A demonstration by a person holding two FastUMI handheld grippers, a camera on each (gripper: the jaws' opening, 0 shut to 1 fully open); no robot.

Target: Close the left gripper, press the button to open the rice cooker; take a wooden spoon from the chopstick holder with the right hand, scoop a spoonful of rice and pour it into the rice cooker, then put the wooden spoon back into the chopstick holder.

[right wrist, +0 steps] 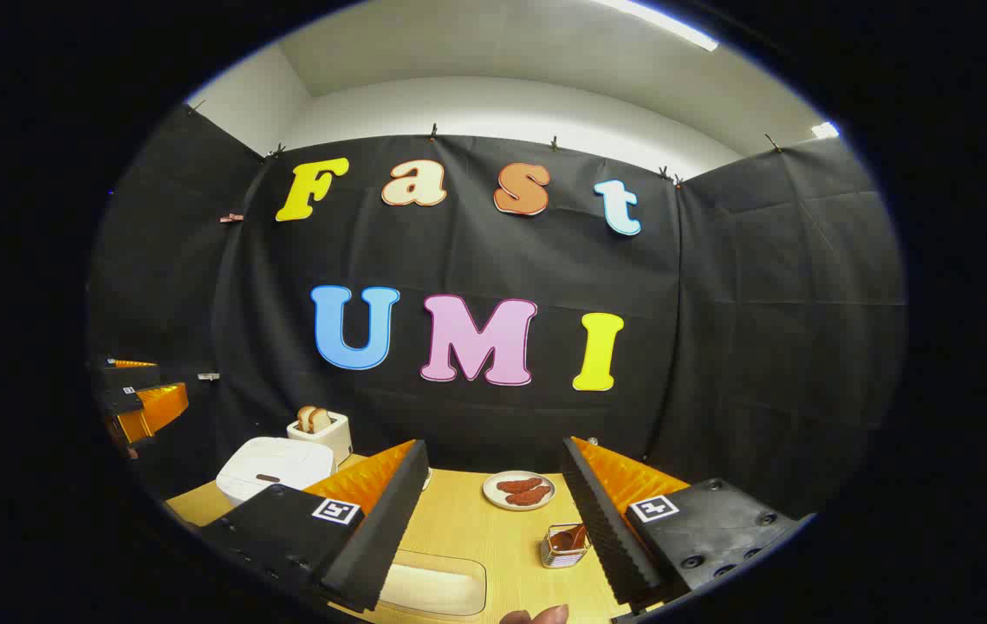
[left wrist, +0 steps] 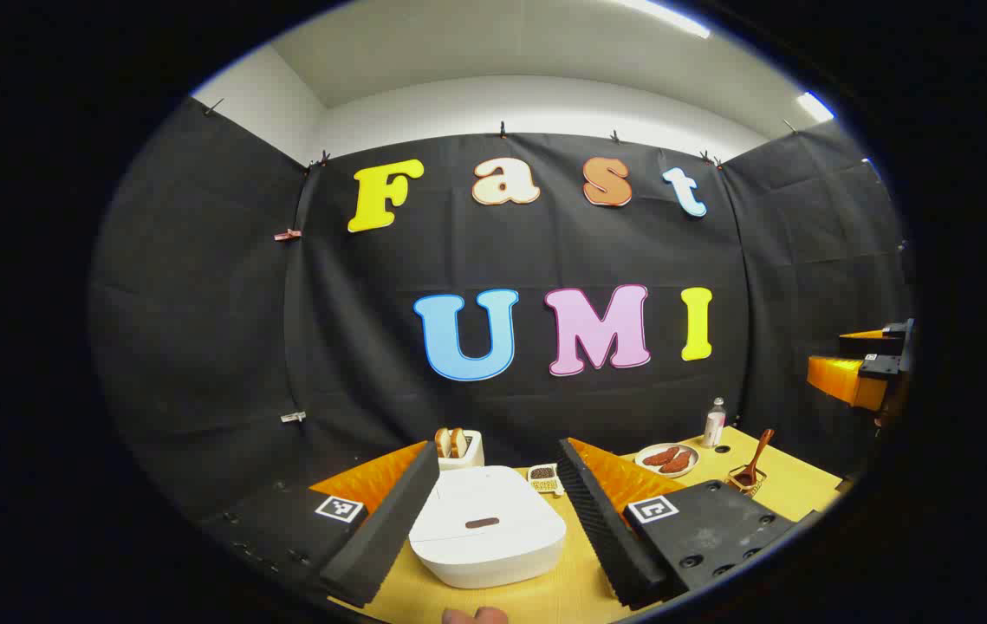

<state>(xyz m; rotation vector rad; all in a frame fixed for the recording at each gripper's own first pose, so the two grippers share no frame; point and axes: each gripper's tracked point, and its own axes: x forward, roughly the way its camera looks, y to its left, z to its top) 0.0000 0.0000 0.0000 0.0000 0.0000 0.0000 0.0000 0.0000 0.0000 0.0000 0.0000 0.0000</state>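
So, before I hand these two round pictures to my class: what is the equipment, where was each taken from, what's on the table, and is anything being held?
There is no robot here: a person holds a two-finger gripper in each hand, and a small camera rides on each, looking forward along its jaws.

In the left gripper view, the left gripper hangs open above the closed white rice cooker. In the right gripper view, the right gripper is also open.

On the yellow table stand a toaster with bread, a plate of sausages, a chopstick holder with the wooden spoon, a small bottle and a little dish.

Nothing is held yet.
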